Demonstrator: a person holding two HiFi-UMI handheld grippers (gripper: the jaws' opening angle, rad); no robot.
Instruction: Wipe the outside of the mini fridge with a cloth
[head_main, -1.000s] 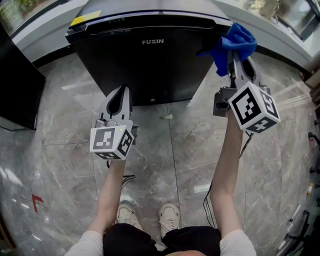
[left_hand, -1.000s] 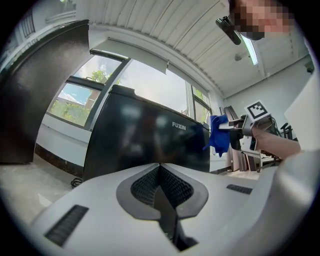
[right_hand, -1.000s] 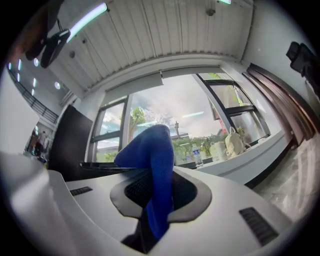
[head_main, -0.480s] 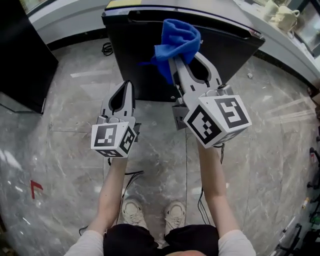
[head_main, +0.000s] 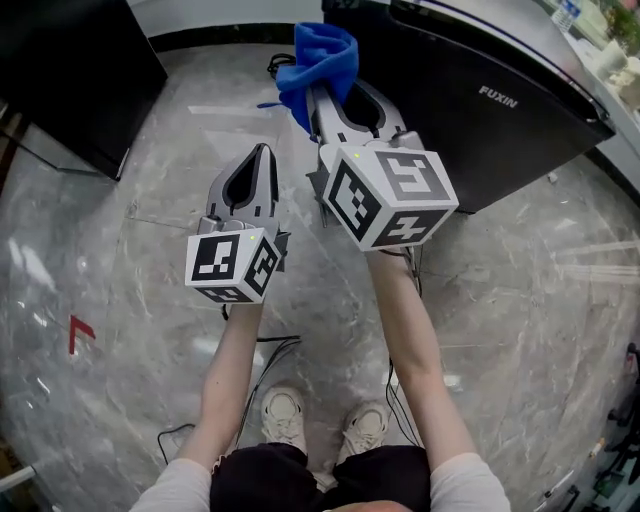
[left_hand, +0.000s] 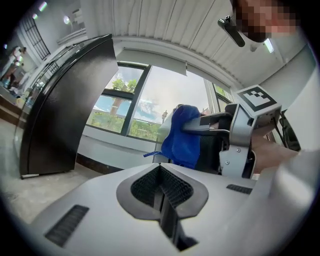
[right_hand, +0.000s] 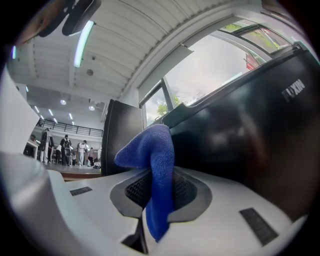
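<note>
The black mini fridge (head_main: 470, 110) marked FUXIN stands at the upper right of the head view, its dark side also filling the right gripper view (right_hand: 240, 135). My right gripper (head_main: 322, 80) is shut on a blue cloth (head_main: 318, 62), held near the fridge's left corner; whether the cloth touches it I cannot tell. The cloth (right_hand: 152, 170) hangs folded between the jaws. To the left, my left gripper (head_main: 260, 155) is shut and empty, over the floor. From the left gripper view the cloth (left_hand: 181, 135) shows ahead.
A second black cabinet (head_main: 80, 70) stands at the upper left. Marble floor tiles (head_main: 120, 300) run underneath, with a black cable (head_main: 265, 355) trailing by my feet and a red mark (head_main: 78, 332) at the left.
The view swung so the fridge shifted from centre to the upper right. My right gripper carried the cloth from the fridge's right corner across to its left corner. The left gripper hardly moved.
</note>
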